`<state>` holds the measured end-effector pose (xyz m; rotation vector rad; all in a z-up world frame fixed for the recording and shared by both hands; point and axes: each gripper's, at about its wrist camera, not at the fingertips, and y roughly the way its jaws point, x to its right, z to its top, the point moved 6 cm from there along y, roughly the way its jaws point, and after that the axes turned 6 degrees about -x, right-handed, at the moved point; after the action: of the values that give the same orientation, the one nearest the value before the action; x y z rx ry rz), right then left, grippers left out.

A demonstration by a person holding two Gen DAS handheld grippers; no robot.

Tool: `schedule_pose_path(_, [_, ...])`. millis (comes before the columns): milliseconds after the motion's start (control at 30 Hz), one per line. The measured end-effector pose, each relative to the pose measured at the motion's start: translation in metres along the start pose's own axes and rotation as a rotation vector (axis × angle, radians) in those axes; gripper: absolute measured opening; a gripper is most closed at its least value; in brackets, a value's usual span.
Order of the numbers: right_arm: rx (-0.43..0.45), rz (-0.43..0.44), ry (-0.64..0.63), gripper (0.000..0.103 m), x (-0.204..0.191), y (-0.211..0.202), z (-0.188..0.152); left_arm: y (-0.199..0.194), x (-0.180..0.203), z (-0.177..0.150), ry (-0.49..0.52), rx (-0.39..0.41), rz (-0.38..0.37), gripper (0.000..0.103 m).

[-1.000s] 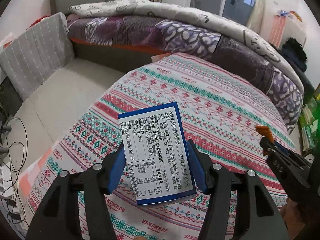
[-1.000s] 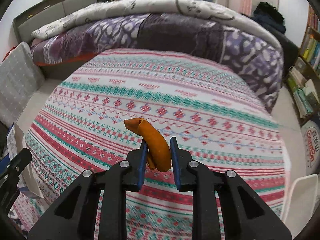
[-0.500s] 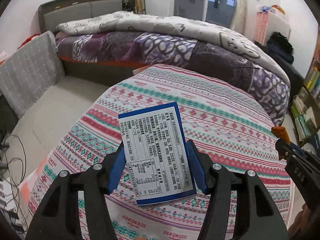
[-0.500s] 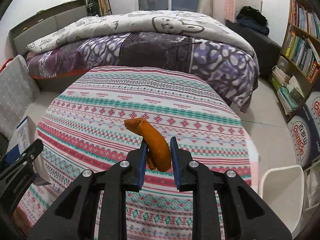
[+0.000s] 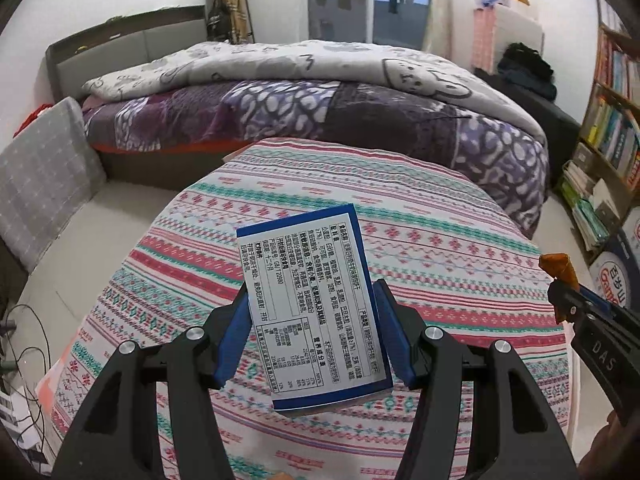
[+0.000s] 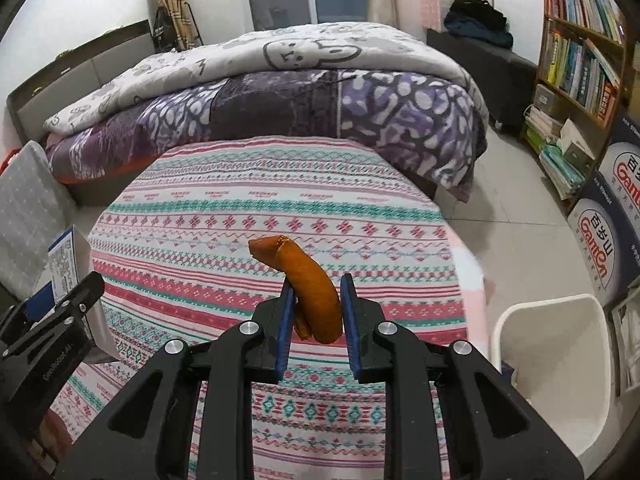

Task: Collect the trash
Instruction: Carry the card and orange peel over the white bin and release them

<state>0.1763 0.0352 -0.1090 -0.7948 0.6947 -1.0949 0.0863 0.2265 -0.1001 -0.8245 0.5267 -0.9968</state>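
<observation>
My left gripper (image 5: 312, 304) is shut on a blue and white carton (image 5: 308, 300) with a printed label, held upright above the patterned tablecloth (image 5: 420, 248). In the right wrist view that carton (image 6: 66, 260) and the left gripper (image 6: 74, 300) show at the left edge. My right gripper (image 6: 314, 292) is shut on an orange peel (image 6: 312, 284) that curls up between the blue pads. The peel (image 5: 558, 268) and the right gripper (image 5: 564, 300) also appear at the right edge of the left wrist view. A white bin (image 6: 556, 356) stands on the floor to the right of the table.
A bed with purple and grey quilts (image 6: 280, 92) lies behind the round table. A grey cushion (image 5: 44, 176) leans at the left. Bookshelves (image 6: 580, 48) and water cartons (image 6: 604, 232) line the right wall. Cables (image 5: 20, 344) lie on the floor at the left.
Both grippers have moved to the right and a little up over the table, each keeping its grip. The white bin and the bookshelves have come into the right wrist view.
</observation>
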Motion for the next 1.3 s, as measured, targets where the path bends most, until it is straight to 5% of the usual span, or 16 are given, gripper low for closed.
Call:
schedule_pose_path(667, [0.037, -0.044, 0.115, 0.021, 0.088, -0.034, -0.003, -0.021, 0.085, 0.001, 0.098, 0.031, -0.091, 0.058])
schedule_pose_path(1300, [-0.021, -0.155, 0.299, 0.022, 0.19, -0.048, -0.036, -0.038, 0.172, -0.021, 0.231, 0.015, -0.223, 0.058])
